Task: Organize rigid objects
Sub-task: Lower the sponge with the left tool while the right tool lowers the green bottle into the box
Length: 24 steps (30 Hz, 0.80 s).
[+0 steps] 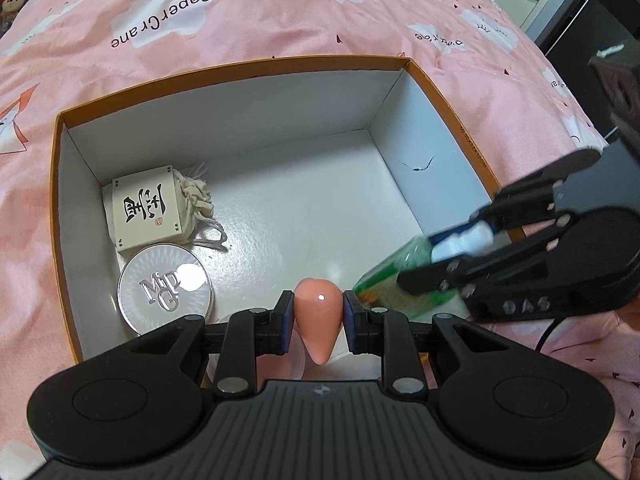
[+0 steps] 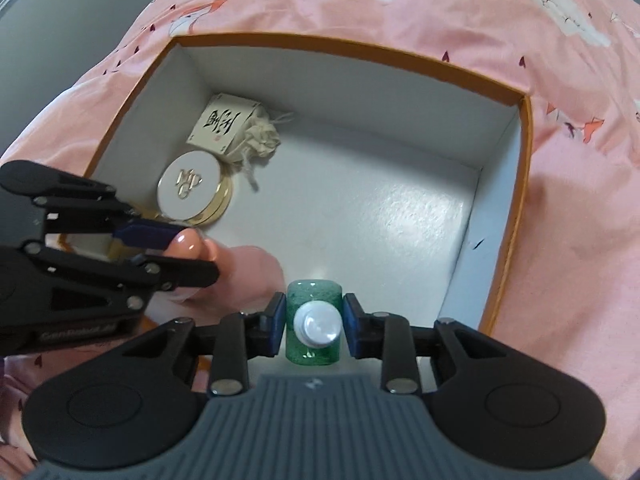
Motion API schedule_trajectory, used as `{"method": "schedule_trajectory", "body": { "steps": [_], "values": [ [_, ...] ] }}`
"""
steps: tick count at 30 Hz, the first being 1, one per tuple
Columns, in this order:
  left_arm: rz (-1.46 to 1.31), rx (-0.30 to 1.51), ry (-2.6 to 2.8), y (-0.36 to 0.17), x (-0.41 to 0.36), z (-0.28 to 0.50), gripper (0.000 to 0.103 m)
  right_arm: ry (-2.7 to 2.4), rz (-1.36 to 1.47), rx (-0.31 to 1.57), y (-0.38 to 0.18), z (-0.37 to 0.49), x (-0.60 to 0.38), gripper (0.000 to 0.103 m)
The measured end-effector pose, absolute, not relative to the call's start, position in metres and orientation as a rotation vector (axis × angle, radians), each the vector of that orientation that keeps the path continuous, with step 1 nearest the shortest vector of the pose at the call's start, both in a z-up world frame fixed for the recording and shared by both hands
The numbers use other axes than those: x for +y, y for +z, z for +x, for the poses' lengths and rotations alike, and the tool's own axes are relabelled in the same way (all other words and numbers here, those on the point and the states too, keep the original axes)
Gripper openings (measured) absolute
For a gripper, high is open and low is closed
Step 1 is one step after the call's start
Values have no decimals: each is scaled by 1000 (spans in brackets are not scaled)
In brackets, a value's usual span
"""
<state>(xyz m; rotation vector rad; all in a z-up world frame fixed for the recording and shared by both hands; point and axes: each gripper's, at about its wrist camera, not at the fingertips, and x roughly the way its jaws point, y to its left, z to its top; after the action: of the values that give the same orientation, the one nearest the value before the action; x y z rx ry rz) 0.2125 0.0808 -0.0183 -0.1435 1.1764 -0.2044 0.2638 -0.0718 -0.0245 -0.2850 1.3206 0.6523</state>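
Grippers (image 1: pixel 318 322) (image 2: pixel 314 330) are clamped on a pink egg (image 1: pixel 318 316) and green bottle (image 2: pixel 314 320); collision is risked inside the box (image 1: pixel 440 92).

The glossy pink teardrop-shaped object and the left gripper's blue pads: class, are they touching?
Touching. The left wrist view shows both blue pads pressed against the pink teardrop-shaped object, with no gap on either side.

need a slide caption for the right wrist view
Right gripper holds a green bottle over the orange-rimmed box; left gripper brings a pink object alongside.
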Motion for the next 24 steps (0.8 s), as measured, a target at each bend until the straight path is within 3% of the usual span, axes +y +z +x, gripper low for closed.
{"method": "schedule_trajectory", "body": {
  "steps": [7, 24],
  "values": [
    [-162, 1195, -202, -18, 83, 209, 28, 646, -202, 1368, -48, 257, -71, 30],
    [-452, 1297, -243, -21, 97, 221, 31, 588, -34, 1322, -23, 257, -86, 37]
  ]
}}
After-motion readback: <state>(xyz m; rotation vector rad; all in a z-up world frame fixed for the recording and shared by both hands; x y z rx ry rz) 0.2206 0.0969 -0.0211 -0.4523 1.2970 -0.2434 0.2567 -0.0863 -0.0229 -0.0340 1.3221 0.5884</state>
